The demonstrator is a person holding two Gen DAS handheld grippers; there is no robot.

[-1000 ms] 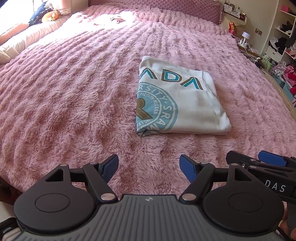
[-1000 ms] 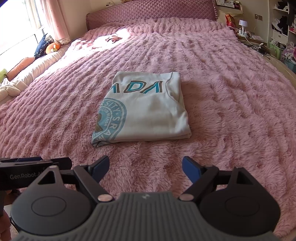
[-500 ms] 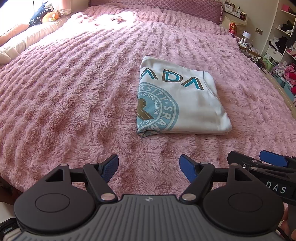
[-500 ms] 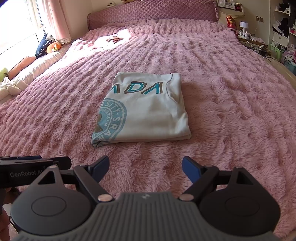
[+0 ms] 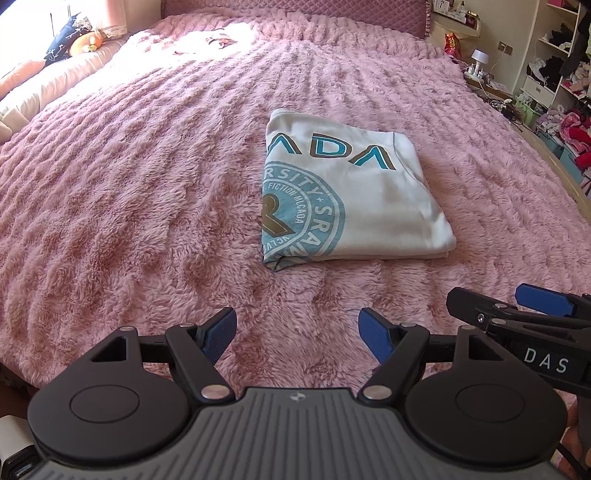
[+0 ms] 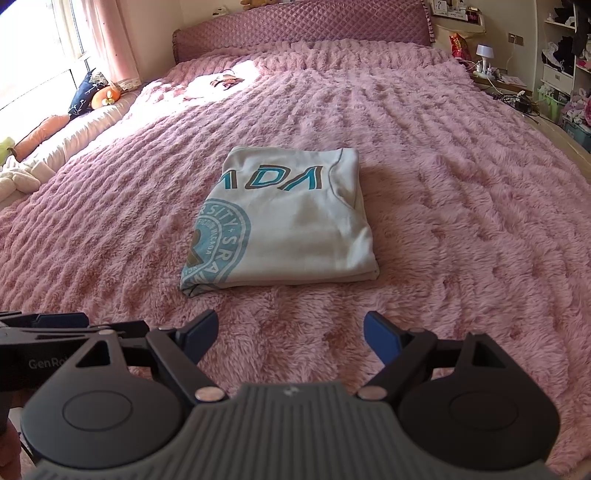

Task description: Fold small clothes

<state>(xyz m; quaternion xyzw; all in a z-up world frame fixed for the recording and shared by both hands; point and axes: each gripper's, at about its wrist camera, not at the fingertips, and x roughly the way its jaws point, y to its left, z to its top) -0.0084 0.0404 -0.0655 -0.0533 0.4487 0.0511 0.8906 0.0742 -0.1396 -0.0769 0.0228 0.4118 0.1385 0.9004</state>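
A white T-shirt (image 5: 373, 206) with teal and brown lettering and a round teal print lies folded into a compact rectangle on the pink fluffy bedspread (image 5: 129, 192). The right wrist view shows the same folded T-shirt (image 6: 303, 229) straight ahead. My left gripper (image 5: 297, 334) hovers open over the blanket, short of the shirt's near edge, nothing between its blue pads. My right gripper (image 6: 290, 334) is open too, empty, just short of the shirt. The two grippers sit side by side; the right gripper's fingers (image 5: 517, 310) show at the left view's right edge.
A quilted pink headboard (image 6: 295, 26) closes the far end. Cushions and soft toys (image 6: 92, 96) line the left side by the window. A nightstand with a small lamp (image 6: 484, 55) and shelves of clothes (image 5: 565, 81) stand on the right. A small dark item (image 6: 225, 79) lies far up the bed.
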